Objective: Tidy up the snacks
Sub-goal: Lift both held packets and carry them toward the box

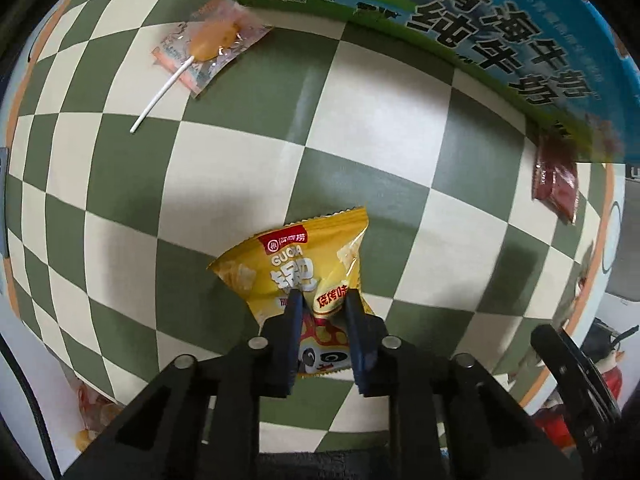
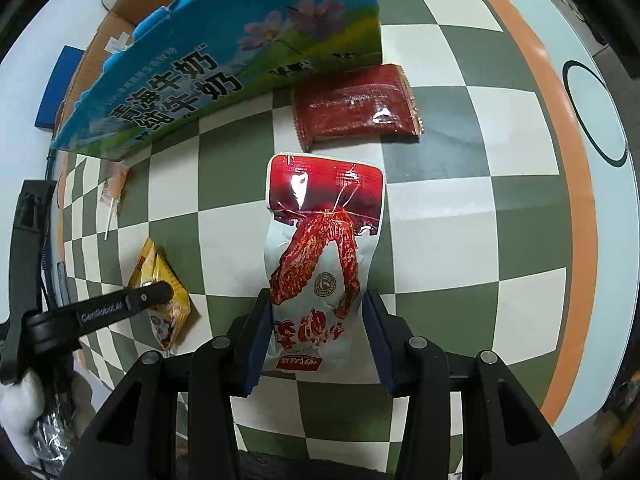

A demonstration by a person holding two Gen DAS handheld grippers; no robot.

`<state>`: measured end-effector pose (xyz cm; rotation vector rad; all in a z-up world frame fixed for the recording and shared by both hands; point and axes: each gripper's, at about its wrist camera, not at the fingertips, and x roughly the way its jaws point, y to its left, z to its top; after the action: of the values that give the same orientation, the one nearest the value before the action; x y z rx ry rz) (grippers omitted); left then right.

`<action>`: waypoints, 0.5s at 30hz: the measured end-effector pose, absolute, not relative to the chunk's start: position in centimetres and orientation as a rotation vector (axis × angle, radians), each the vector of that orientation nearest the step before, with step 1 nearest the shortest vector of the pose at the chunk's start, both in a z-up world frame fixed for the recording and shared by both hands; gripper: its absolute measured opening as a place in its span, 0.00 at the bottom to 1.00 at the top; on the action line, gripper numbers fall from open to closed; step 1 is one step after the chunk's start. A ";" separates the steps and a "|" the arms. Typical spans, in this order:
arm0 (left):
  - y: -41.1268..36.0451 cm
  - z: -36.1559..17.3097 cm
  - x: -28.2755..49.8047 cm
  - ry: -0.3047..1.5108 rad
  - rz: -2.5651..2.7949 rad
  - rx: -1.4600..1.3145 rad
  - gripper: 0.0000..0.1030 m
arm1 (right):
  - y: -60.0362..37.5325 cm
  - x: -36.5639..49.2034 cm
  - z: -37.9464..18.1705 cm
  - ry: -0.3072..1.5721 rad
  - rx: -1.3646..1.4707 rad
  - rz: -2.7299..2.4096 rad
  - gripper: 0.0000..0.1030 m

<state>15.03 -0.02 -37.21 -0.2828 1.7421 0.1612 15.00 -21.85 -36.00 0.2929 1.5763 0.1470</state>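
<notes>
Both grippers are gripping snacks, none visibly packed yet. Left gripper [image 1: 323, 300] jaws are clamping the yellow packet [image 1: 296, 264], which is sitting on the bench [image 1: 380, 120] in front of the milk box [image 1: 500, 32]. Right gripper [image 2: 314, 312] jaws are clamping the wing pouch [image 2: 320, 256], also in front of the box. Red sachet [image 2: 356, 106] is lying just beside the box, lollipop [image 1: 208, 42] near its other end; both are still waiting to be sorted. Box interior is not showing.

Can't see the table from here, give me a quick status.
Left gripper shut on yellow snack bag. Right gripper shut on chicken wing pack. Milk carton box close ahead, nothing blocking.
</notes>
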 end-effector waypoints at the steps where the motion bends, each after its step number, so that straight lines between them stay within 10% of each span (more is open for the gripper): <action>1: 0.3 -36.9 15.0 1.740 0.160 -0.290 0.16 | -21.9 15.0 -36.0 1.574 0.296 0.149 0.46; 15: 1.0 -31.0 14.2 1.664 0.082 -0.357 0.06 | -22.4 15.5 -34.1 1.535 0.307 0.168 0.46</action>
<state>14.24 0.98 -31.01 -0.3567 1.6641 0.0820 15.55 -22.38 -34.07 0.3069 1.5348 0.1675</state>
